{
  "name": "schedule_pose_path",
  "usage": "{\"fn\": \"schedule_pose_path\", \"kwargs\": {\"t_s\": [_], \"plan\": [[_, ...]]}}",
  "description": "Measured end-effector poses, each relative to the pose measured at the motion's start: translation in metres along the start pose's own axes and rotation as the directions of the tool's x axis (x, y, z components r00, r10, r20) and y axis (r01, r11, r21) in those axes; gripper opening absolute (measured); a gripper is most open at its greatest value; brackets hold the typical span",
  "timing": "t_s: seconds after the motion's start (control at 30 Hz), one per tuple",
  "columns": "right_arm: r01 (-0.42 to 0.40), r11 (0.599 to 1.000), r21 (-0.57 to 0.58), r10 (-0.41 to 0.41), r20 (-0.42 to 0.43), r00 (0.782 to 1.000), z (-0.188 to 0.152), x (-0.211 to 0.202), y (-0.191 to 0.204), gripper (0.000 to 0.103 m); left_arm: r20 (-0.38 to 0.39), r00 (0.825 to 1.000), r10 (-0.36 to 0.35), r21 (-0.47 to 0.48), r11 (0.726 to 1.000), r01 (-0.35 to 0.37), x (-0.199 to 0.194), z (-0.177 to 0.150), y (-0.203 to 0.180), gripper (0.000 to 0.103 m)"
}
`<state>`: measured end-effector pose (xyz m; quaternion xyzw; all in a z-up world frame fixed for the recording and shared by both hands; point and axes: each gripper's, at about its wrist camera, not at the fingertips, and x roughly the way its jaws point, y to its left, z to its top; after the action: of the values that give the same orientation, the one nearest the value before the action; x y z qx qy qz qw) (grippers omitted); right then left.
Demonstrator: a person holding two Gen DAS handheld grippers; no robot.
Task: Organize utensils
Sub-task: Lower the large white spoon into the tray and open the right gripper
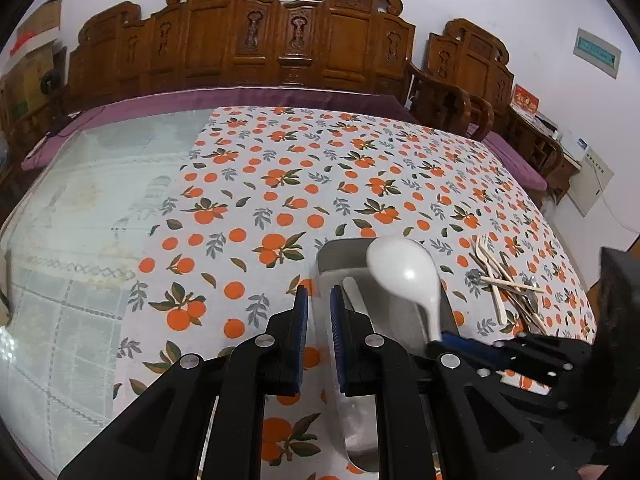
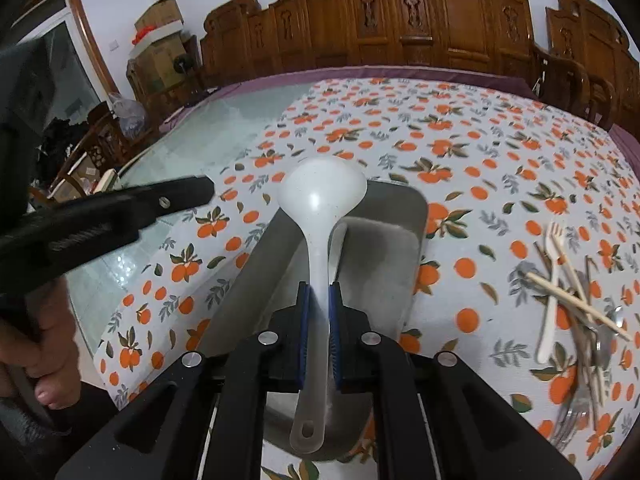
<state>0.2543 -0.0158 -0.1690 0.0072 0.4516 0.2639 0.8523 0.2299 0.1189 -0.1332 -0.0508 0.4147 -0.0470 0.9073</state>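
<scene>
Pinching the white ladle by its handle w/ my right gripper over the metal tray, left gripper nearly closed & empty, loose utensils piled right of tray

Orange-print tablecloth, carved wooden bench, cardboard boxes.

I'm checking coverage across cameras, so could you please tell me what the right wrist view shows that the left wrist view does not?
Only the right wrist view shows the person's hand on the left gripper and the ladle's handle hole.

Only the left wrist view shows the left gripper's near-shut pads with nothing between them, and a green wall plaque.

Both show the white ladle pinched by the right gripper, the metal tray and the loose utensil pile.
</scene>
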Motion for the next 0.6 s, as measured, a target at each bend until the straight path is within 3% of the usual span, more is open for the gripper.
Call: {"fn": "schedule_pose_path", "kwargs": {"t_s": [0.33,0.6], "plan": [[-0.019,1.000,0.008,0.019,-0.021,1.000,-0.002,0.014,-0.006,0.011,0.001,1.000,0.003,0.014,1.000,-0.003,0.000,0.000,-0.005,0.010],[0.005,0.999,-0.040,-0.003,0.054,0.999,-0.004,-0.032,-0.023,0.011,0.010,1.000,-0.010,0.036,0.999,0.009,-0.002,-0.002,-0.019,0.011]]}}
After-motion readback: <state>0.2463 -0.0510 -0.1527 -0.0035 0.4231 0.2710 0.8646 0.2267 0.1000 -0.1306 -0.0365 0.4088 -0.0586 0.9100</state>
